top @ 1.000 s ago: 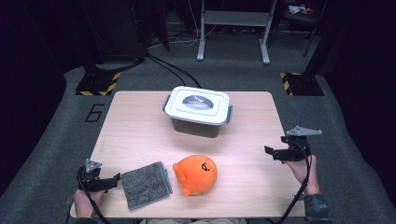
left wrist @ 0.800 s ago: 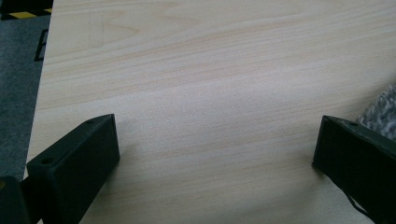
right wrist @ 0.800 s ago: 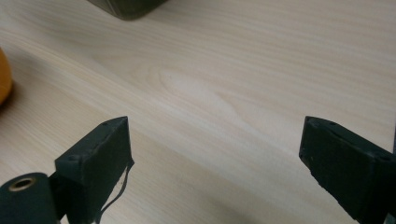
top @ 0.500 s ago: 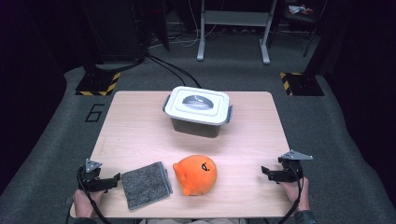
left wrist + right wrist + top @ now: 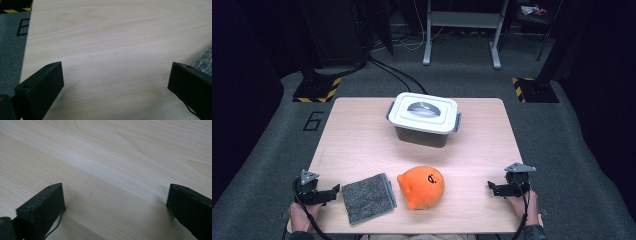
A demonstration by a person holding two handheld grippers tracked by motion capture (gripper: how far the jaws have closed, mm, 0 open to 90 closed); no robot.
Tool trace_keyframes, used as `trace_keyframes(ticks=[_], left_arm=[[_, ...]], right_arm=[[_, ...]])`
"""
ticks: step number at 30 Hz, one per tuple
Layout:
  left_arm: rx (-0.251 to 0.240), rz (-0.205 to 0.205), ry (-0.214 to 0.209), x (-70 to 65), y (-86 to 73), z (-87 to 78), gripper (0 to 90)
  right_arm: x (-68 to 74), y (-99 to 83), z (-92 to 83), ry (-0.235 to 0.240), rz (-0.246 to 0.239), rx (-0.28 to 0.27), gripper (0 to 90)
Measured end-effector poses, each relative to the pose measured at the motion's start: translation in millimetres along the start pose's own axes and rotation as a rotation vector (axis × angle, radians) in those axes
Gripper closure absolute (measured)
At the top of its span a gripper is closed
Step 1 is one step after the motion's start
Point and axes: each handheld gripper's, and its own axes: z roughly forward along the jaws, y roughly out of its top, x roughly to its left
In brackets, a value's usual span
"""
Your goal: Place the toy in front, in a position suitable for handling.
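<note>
Both claws gape empty: right claw lowered to table, jaws just widened; left claw unmoved.

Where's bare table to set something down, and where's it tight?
Free: the wide strip of table left of the lidded box, the strip right of it, and the band between box and orange plush. Tight: the near edge, where left tongs, grey cloth and plush sit close together.
</note>
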Motion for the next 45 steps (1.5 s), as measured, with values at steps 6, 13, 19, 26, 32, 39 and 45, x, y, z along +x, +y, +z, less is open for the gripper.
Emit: trace_keyframes(ticks=[6, 13, 19, 26, 32, 39, 45], left_arm=[[-0.078, 0.027, -0.07, -21.0, 30.2, -21.5, 0.0], [-0.106, 0.082, -0.15, -57.3, 52.7, -26.2, 0.0], [-0.096, 0.138, -0.232, -93.6, 61.1, -27.2, 0.1], [-0.095, 0.192, -0.313, -127.0, 69.7, -23.8, 0.1], [-0.091, 0.202, -0.367, -143.3, 71.6, -18.3, 0.7], [-0.076, 0.254, -0.438, -171.4, 75.9, -11.2, 1.7], [-0.053, 0.309, -0.521, -202.4, 84.4, -1.1, 1.2]], right_arm=[[-1.0, 0.1, 0.4, -0.004, 0.003, 0.002, 0.0], [-1.6, -0.5, 0.0, -0.016, 0.006, -0.001, 0.0], [-1.7, -0.7, -0.1, -0.021, 0.009, -0.004, 0.0], [-0.8, -0.9, -0.7, -0.027, 0.029, -0.001, 0.0], [-1.7, -0.8, -0.5, -0.026, 0.02, -0.001, 0.1], [-1.5, -0.9, -0.7, -0.028, 0.028, 0.0, 0.5], [-1.8, -0.8, -0.6, -0.03, 0.029, -0.003, 0.8]])
